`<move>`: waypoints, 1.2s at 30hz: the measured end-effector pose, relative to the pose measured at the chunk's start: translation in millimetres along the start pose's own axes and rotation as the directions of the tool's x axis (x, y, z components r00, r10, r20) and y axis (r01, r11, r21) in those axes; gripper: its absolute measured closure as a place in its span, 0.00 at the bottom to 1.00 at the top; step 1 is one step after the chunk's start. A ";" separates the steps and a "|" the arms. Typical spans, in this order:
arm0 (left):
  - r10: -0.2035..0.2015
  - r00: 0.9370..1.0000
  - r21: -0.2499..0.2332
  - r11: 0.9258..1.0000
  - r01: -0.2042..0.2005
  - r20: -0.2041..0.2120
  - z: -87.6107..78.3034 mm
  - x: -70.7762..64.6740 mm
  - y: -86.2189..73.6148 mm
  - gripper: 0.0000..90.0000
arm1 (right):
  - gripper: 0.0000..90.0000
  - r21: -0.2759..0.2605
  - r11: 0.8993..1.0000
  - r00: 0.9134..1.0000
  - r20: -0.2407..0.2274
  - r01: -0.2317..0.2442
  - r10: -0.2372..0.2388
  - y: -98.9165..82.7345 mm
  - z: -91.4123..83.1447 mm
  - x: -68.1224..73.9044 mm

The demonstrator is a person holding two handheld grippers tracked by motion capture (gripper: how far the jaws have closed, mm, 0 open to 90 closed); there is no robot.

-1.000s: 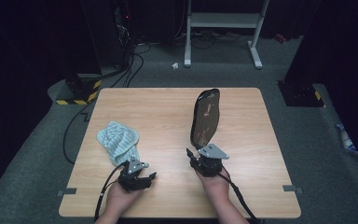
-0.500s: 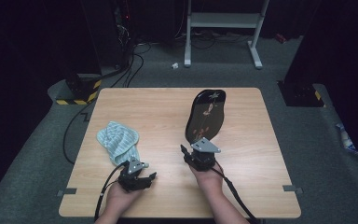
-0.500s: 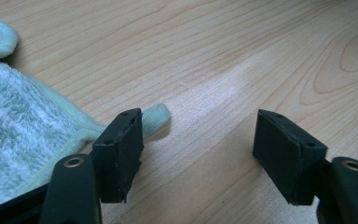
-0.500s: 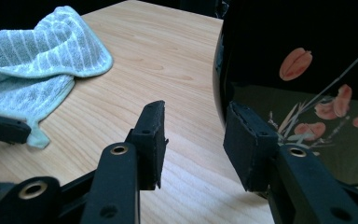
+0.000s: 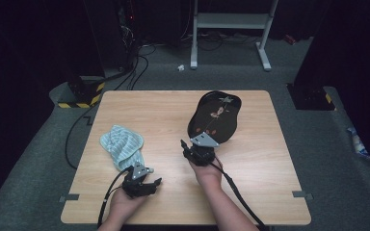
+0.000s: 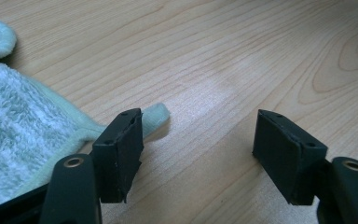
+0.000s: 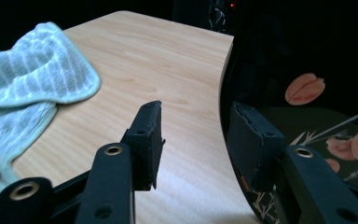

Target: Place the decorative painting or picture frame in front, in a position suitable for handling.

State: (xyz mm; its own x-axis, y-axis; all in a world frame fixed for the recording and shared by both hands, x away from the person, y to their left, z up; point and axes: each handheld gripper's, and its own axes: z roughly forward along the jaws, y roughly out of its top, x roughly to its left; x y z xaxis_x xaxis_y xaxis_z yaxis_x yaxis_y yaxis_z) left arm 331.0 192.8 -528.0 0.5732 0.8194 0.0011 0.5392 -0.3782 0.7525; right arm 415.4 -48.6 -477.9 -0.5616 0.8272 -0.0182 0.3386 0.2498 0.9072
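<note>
Two hand-held grippers apart, left (image 5: 147,185) beside towel (image 5: 121,146), right (image 5: 198,155) opening at black floral tray (image 5: 215,117)

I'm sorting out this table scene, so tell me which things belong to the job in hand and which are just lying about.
In the job:
- black tray, beside the right claw
- striped cloth, beside the open left claw

Lying about:
- white scrap on the floor
- metal stand behind the table
- floor cables
</note>
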 end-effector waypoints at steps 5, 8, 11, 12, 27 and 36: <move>0.000 1.000 0.000 1.000 0.000 0.000 -0.1 0.0 0.0 0.37 | 0.59 -0.004 1.000 1.000 0.016 -0.009 0.009 4.0 8.4 -4.1; 0.000 1.000 0.000 1.000 0.000 0.000 -0.1 0.0 0.0 0.37 | 0.58 0.001 1.000 1.000 0.023 -0.010 0.010 6.7 14.1 -6.5; 0.000 1.000 0.000 1.000 0.000 0.000 0.0 0.0 0.0 0.37 | 0.58 0.008 1.000 1.000 0.024 -0.010 0.010 7.1 14.9 -7.3; 0.000 1.000 0.000 1.000 0.000 0.000 0.0 0.1 0.0 0.37 | 0.57 0.014 1.000 1.000 0.023 -0.007 0.007 6.6 13.1 -7.1; -0.003 1.000 0.000 1.000 0.003 -0.005 0.3 -0.3 0.2 0.37 | 0.36 0.032 0.994 0.986 0.132 -0.107 0.102 -19.6 -57.6 -107.8; -0.005 1.000 -0.002 1.000 0.005 -0.011 0.4 -0.1 0.3 0.37 | 0.30 0.027 0.991 0.984 0.128 -0.132 0.127 -19.1 -53.1 -144.5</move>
State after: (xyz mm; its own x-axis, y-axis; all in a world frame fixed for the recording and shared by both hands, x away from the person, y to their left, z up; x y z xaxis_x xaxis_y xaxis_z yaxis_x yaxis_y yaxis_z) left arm 331.4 192.4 -528.1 0.5637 0.8259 0.0049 0.5409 -0.3736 0.7536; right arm 450.0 -199.6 -470.2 -0.4125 0.9099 0.0434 0.4300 0.1525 0.8899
